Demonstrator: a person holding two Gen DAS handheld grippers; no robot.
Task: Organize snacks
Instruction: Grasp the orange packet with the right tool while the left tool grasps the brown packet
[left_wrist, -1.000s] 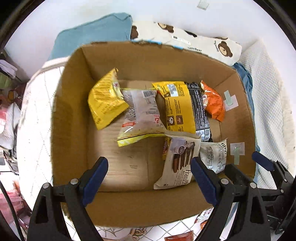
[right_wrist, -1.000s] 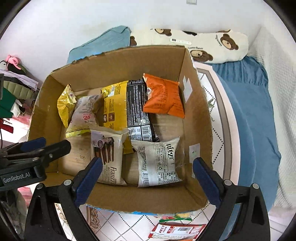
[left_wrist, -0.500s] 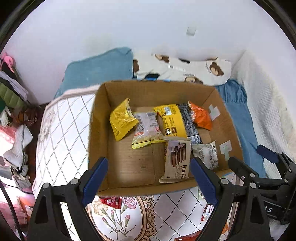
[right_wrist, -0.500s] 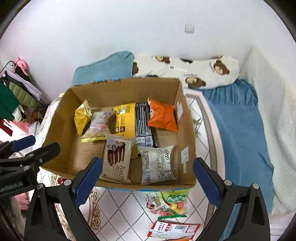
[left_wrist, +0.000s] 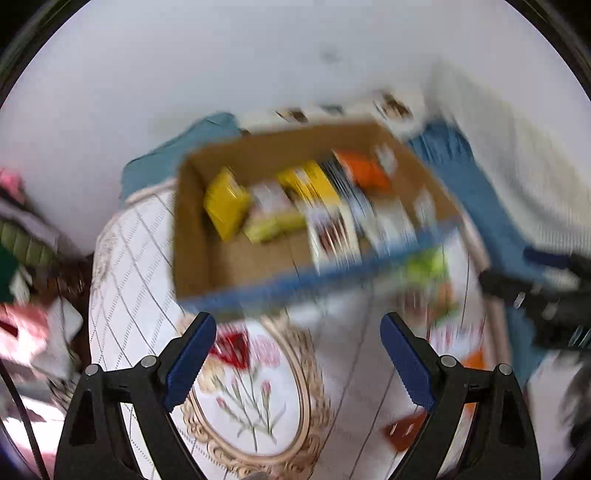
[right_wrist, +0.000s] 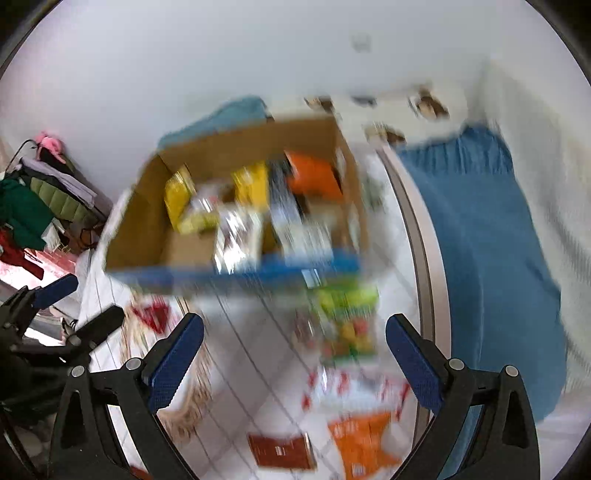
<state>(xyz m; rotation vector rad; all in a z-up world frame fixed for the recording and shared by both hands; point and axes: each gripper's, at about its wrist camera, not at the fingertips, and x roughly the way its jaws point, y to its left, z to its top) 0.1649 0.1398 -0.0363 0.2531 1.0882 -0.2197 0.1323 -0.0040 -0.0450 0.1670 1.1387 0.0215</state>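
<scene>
No readable text, brand or number anywhere: heavy motion blur in both views. Printing on the snack packets inside the brown cardboard box (left_wrist: 195, 229) smeared to streaks; same for the loose packets (right_wrist: 347, 325) just in front of that box.

left tool (left_wrist: 297, 352): black frame, silver screws, ribbed blue pads | right tool (right_wrist: 293, 354): same
</scene>
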